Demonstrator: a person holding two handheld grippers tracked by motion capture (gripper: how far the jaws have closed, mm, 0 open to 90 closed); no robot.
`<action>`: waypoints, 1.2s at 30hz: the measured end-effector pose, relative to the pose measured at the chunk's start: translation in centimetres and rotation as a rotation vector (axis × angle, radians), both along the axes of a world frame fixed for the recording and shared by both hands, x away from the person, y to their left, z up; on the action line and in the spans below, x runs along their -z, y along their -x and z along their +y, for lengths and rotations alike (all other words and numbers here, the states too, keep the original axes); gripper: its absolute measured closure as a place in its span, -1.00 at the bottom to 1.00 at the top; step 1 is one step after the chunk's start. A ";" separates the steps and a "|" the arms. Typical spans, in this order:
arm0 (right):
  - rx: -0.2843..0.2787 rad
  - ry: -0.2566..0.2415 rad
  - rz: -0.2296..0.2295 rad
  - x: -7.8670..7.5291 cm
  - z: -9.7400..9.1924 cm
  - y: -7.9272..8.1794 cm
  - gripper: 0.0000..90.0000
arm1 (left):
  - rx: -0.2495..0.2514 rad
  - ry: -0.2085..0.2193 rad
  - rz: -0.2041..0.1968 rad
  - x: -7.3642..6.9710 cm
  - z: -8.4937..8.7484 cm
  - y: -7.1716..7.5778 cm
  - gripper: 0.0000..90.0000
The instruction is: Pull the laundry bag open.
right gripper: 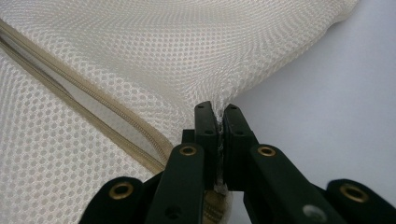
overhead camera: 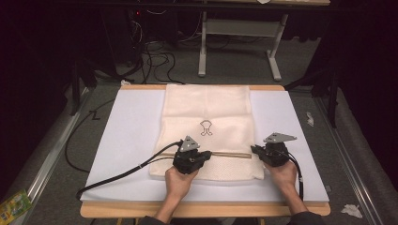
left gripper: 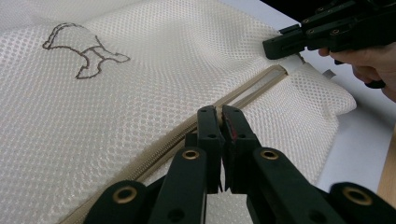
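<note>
While hidden from above, both grippers' fingers (left gripper: 219, 122) clamped on mesh bag (overhead camera: 206, 112): left at zipper (left gripper: 243, 93), right at edge.

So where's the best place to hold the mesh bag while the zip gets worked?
Probably the mesh bag is best held at its right edge by the zip end, coming in from the right. The right gripper is shut on mesh there, pulling it taut, while the left gripper is shut at the zip line.

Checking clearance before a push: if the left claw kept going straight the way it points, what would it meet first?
Probably the right claw, shut on the edge of the cream mesh zip bag at the far end of its beige zipper. The left claw points along that zipper; between them lies only bag mesh. Depth is unclear.
</note>
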State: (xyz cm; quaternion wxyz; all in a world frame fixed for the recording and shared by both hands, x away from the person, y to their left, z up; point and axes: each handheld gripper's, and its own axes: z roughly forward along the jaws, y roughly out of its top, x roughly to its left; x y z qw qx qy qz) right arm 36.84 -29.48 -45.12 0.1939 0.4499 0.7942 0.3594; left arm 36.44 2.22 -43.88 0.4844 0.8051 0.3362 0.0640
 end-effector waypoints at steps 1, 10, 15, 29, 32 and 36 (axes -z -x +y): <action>-0.002 0.004 -0.002 0.0 0.0 0.0 0.95 | 0.000 0.000 0.000 0.0 0.0 0.0 0.93; 0.003 0.001 -0.001 0.0 -0.2 0.1 0.95 | -0.016 0.008 0.002 -0.1 0.7 -0.1 0.93; 0.006 0.000 -0.001 0.0 -0.3 0.1 0.95 | -0.014 0.006 0.003 0.0 0.7 -0.1 0.93; 0.000 -0.006 -0.012 -0.2 -0.4 0.1 0.95 | -0.015 0.015 0.005 -0.2 0.8 0.0 0.93; 0.004 0.000 -0.012 -0.3 -0.3 0.1 0.95 | -0.017 0.010 -0.007 -0.4 1.0 0.1 0.93; 0.005 -0.003 -0.017 -0.4 -0.4 0.1 0.95 | -0.028 0.013 -0.005 -0.5 1.6 0.2 0.93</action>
